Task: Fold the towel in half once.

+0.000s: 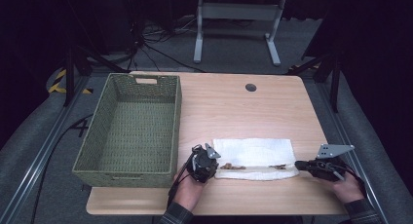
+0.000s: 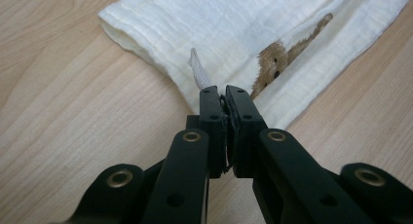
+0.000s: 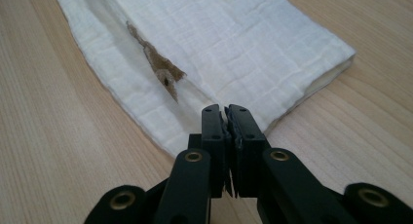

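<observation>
Black jaws of the left gripper (image 2: 225,95) are standing pressed together, pinching a small raised tuft of the white cloth (image 2: 234,34) at the cloth's near edge; in the left gripper view this tuft is sticking up at 11 o'clock from the jaw tips. Black jaws of the right gripper (image 3: 225,112) are likewise standing closed, biting the near edge of the same cloth, with no gap showing between them.

In the high view, the left gripper (image 1: 204,161) is sitting at the cloth's 9 o'clock end and the right gripper (image 1: 311,165) at its 3 o'clock end, each held in a hand entering from 6 o'clock. The cloth (image 1: 255,153) is lying flat as a folded, oblong strip between the two grippers, near the 6 o'clock edge of the wooden table (image 1: 234,102). A brown bear print (image 2: 275,63) is showing along a fold line in the cloth; in the right gripper view a brown patch (image 3: 158,65) is lying at 11 o'clock from the jaw tips.

A green woven basket (image 1: 97,151) is standing at 9 o'clock of the cloth, just beside the left gripper but apart from the cloth. A dark round hole (image 1: 251,87) is sitting in the tabletop at 12 o'clock of the cloth.
</observation>
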{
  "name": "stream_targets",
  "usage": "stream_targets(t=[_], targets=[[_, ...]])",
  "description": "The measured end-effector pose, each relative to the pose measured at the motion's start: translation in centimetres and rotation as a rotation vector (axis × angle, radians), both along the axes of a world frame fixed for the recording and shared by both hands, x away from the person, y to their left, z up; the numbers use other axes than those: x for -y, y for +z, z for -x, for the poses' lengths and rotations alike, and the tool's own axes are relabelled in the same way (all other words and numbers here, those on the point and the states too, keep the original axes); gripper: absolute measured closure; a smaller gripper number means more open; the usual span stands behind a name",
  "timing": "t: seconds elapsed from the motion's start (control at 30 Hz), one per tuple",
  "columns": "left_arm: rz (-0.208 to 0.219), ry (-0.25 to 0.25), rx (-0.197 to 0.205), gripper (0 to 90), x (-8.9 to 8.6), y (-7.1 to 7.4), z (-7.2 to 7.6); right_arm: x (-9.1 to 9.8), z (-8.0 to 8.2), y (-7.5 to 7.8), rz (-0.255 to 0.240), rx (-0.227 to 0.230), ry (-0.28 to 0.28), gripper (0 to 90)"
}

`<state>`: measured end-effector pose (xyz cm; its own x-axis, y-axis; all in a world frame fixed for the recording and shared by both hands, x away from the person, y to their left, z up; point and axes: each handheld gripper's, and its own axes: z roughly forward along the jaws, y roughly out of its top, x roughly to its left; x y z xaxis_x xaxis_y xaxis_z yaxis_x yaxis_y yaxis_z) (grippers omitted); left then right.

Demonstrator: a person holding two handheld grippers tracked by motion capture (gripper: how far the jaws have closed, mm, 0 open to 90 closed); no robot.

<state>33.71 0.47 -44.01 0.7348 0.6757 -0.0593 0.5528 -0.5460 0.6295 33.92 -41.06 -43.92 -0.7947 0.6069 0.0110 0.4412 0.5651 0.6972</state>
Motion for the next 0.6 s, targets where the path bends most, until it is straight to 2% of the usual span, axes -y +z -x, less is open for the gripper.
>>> stream_targets(t=[0.1, 0.2, 0.27, 0.33, 0.4, 0.43, 0.5, 0.53, 0.6], targets=[[0.014, -0.004, 0.004, 83.2, -0.1, 0.1, 0.0, 0.1, 0.1, -0.1, -0.008, -0.019, 0.003, 79.9], [0.042, 0.008, 0.013, 77.3, -0.3, 0.5, 0.1, 0.4, 0.3, 0.2, -0.036, -0.012, 0.001, 76.9], [0.051, 0.014, 0.020, 76.8, -0.5, 0.8, 0.2, 0.7, 0.4, 0.5, -0.064, -0.004, -0.004, 76.5], [0.062, 0.013, 0.022, 77.0, -0.5, 0.9, 0.2, 1.0, 0.4, 0.7, -0.081, 0.009, -0.007, 77.1], [0.053, 0.001, 0.018, 77.6, -0.5, 1.0, -0.1, 1.1, 0.4, 0.8, -0.091, 0.015, -0.012, 78.6], [0.066, 0.004, 0.017, 78.5, -0.4, 0.9, -0.1, 1.1, 0.4, 0.8, -0.093, 0.014, -0.013, 80.4], [0.069, 0.001, 0.010, 79.5, -0.2, 0.7, -0.2, 1.1, 0.3, 0.8, -0.089, 0.009, -0.016, 82.5], [0.058, -0.021, 0.000, 80.3, 0.2, 0.4, -0.4, 0.9, 0.2, 0.4, -0.063, -0.006, -0.003, 86.7], [0.058, -0.026, -0.014, 80.5, 0.4, 0.2, -0.5, 0.8, 0.2, 0.1, -0.055, -0.023, 0.001, 87.7]])
